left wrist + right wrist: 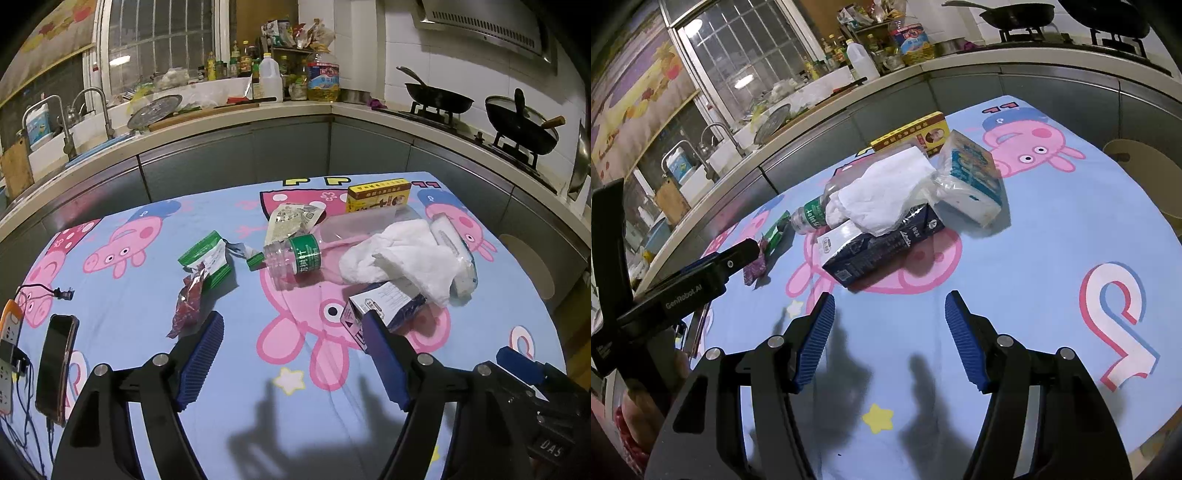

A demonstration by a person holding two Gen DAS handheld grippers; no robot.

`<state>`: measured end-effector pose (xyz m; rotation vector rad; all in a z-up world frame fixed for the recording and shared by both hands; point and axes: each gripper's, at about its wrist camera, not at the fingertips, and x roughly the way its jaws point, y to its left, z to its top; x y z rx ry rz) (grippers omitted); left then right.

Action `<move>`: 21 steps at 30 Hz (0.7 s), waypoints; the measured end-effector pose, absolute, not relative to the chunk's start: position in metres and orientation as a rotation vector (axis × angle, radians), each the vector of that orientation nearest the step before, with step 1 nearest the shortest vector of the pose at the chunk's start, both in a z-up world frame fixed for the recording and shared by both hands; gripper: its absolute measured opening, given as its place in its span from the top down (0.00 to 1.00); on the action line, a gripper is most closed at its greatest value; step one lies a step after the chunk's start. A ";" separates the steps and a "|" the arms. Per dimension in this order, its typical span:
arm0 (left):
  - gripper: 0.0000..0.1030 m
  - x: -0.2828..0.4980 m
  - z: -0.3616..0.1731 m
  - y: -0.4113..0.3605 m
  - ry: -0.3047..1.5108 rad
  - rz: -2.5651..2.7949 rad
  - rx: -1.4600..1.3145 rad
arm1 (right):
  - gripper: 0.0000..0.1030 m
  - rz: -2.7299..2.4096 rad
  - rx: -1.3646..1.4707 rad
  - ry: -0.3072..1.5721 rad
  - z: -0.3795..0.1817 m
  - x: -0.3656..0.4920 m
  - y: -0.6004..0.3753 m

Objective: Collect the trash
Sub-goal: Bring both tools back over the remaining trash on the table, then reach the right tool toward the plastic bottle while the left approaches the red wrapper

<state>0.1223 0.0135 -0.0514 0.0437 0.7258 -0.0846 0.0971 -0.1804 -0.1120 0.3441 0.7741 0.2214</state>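
Both hand-held grippers, left and right, hover open and empty over the worktop; the dark carton lies just ahead of the right one, long axis slanting across its jaws.

I see dim indoor light from above and behind, throwing dark gripper shadows onto the tablecloth at lower centre. Lamp reflections glare in the window upper left. Fisheye bends edges; corners go black.
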 end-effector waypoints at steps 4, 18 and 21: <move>0.20 0.121 -0.051 0.013 0.732 -0.091 0.043 | 0.40 0.220 0.347 0.775 -0.112 0.097 -0.180; 0.10 0.118 -0.048 0.012 0.715 -0.076 0.056 | 0.40 0.214 0.367 0.783 -0.116 0.098 -0.184; 0.09 0.117 -0.046 0.013 0.711 -0.070 0.056 | 0.40 0.213 0.368 0.782 -0.116 0.098 -0.184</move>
